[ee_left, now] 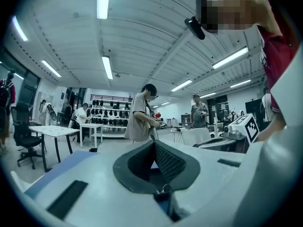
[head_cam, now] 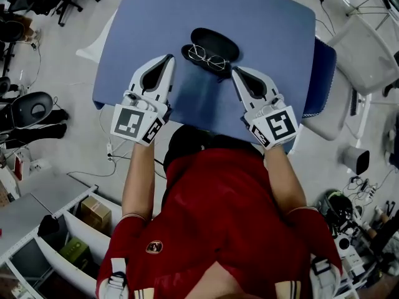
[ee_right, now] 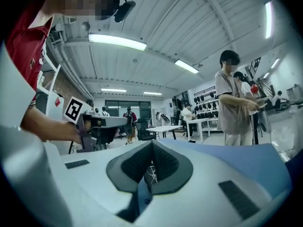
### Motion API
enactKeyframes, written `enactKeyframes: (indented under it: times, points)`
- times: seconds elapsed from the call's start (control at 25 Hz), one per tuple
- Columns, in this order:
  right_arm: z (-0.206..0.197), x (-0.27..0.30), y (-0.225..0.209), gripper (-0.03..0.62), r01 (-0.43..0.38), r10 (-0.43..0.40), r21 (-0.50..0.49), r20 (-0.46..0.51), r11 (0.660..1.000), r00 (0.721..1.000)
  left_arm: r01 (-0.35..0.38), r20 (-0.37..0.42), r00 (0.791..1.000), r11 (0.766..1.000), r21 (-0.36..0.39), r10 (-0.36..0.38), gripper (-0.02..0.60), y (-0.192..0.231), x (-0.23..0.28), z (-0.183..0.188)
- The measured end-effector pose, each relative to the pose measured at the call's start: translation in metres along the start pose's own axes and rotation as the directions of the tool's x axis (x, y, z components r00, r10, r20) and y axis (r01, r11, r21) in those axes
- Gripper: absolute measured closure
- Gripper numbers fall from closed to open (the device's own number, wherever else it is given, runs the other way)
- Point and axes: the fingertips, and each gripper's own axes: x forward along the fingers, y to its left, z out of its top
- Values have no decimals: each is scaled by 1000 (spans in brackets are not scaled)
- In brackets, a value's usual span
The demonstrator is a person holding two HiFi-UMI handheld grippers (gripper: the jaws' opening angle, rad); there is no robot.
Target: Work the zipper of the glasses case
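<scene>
1. The blue tabletop (head_cam: pixel 262 30) carries the work. The glasses case (head_cam: pixel 218 40) lies on it towards the far edge, about midway across. This leaves bare surface on the near side of the case, so both tools can come in level.

2. The left tool (head_cam: pixel 169 59) sits to the near left of the case, and the right tool (head_cam: pixel 236 70) to the near right. Both point towards the case, tips close to it but apart from it. This flanking placement suits a two-handed job. One tool can steady the shell while the other draws the slider, so the case does not skid across the tabletop.

3. State of the tools: in the left gripper view, the left tool (ee_left: pixel 154 144) has its jaws together with nothing gripped. In the right gripper view, the right tool (ee_right: pixel 152 144) is likewise closed and empty. Neither has a grasp on the case. Judgement: this is an approach posture, and the jaws must part before either can take hold.

4. The case stands open, its two dark halves spread. A pair of glasses (head_cam: pixel 207 57) rests on the half nearer the person. Judgement: with the glasses in place, the remaining work is to fold the lid over and run the zipper closed.

5. The zipper pull is too small to make out in any view.
</scene>
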Motion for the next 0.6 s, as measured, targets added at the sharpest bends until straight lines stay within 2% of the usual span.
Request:
enactKeyframes:
  times: [0.28, 0.44, 0.6]
  points:
    - [2, 13, 1, 600, 92, -92, -14, -21, 996, 996, 150, -69, 987, 986, 71, -145, 574, 14, 34, -8]
    - [-3, 23, -3, 600, 149, -150, -22, -41, 989, 988, 248, -119, 965, 963, 103, -235, 574, 21, 56, -18]
    - [-8, 30, -6, 600, 203, -205, -28, -59, 979, 977, 340, -168, 933, 932, 124, -318, 572, 27, 75, -28]
